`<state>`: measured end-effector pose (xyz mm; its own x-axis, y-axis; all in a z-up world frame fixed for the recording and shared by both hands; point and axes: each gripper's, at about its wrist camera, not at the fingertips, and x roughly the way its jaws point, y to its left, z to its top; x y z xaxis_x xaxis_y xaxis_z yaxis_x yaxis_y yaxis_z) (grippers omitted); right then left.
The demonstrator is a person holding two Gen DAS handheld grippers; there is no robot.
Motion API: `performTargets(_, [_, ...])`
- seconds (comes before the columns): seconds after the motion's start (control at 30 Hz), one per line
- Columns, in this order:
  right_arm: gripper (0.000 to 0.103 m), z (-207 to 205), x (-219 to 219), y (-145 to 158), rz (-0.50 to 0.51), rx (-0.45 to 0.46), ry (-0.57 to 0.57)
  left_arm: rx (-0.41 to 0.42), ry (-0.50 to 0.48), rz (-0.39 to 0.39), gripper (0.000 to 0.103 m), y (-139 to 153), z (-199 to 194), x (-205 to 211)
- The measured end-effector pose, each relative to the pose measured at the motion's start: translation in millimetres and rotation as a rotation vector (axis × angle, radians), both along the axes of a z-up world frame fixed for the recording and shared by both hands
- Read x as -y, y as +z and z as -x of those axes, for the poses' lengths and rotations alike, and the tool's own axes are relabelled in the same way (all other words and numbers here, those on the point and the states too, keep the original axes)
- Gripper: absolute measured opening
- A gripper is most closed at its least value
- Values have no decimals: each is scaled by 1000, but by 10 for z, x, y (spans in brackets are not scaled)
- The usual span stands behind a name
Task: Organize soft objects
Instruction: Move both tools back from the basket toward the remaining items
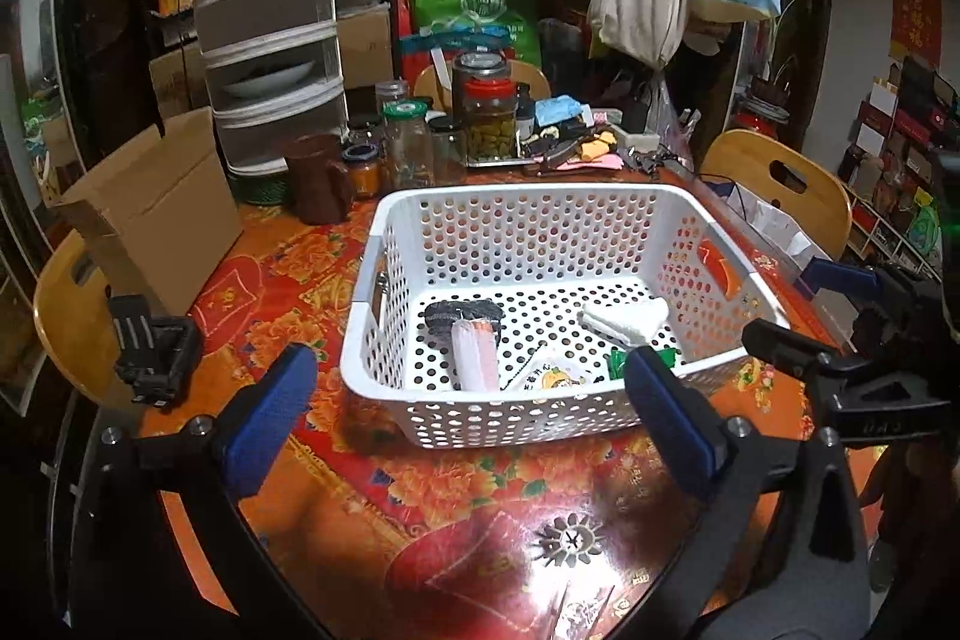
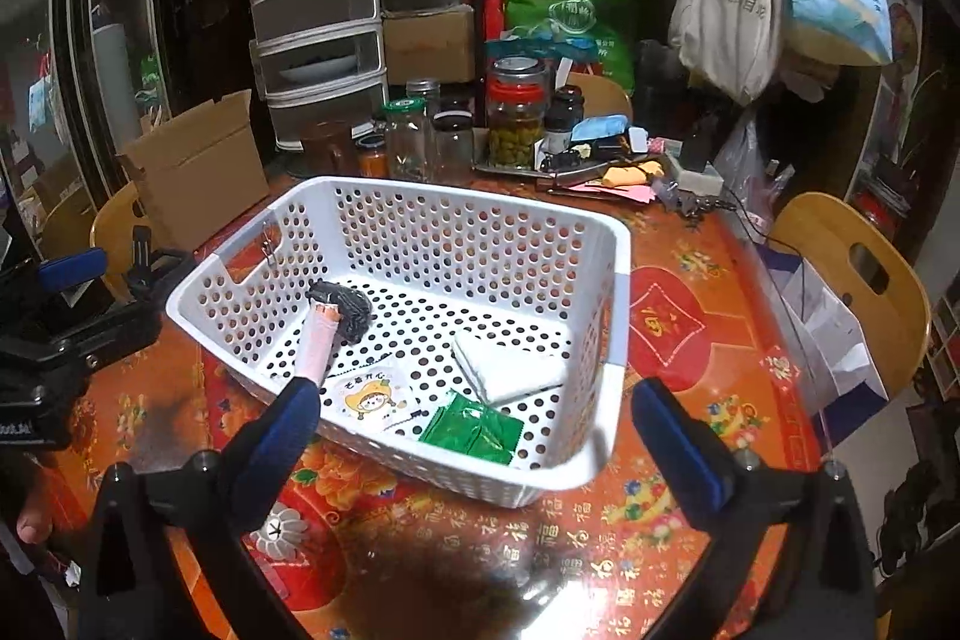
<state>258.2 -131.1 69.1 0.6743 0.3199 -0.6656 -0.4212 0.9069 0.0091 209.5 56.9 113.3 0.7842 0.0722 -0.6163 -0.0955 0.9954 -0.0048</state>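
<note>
A white perforated basket (image 1: 510, 214) (image 2: 456, 202) stands on the red floral table. Inside lie a dark knitted piece (image 1: 462, 313) (image 2: 345, 304), a pink-white roll (image 1: 477, 355) (image 2: 318, 340), a folded white cloth (image 1: 627, 319) (image 2: 510, 364), a cartoon tissue pack (image 1: 552, 376) (image 2: 372, 397) and a green packet (image 1: 618, 361) (image 2: 474, 430). My left gripper (image 1: 474, 412) is open and empty in front of the basket. My right gripper (image 2: 480, 448) is open and empty at the basket's near right corner; it shows in the left wrist view (image 1: 840, 340).
Glass jars (image 1: 414, 142) (image 2: 516, 118), a stacked drawer unit (image 1: 270, 40) and a cardboard box (image 1: 156, 214) (image 2: 198, 166) stand behind and left of the basket. Wooden chairs (image 1: 780, 184) (image 2: 852, 274) ring the table. A black clamp (image 1: 156, 352) lies at the left.
</note>
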Motion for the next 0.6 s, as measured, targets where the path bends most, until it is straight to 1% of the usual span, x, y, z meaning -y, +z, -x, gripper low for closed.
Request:
performTargets(0.13, [103, 98, 76, 15, 2, 16, -23, 23, 1, -13, 102, 47, 206, 44])
performTargets(0.3, [103, 274, 168, 7, -2, 37, -31, 32, -15, -17, 102, -54, 444, 130])
performTargets(0.4, [103, 412, 213, -47, -13, 33, -23, 13, -16, 6, 103, -239, 540, 161])
performTargets(0.47, [103, 507, 257, -138, -32, 23, -15, -12, -27, 35, 103, -450, 616, 185])
performTargets(0.6, [103, 678, 357, -485, -67, -24, -14, -72, -24, 54, 103, -906, 761, 252])
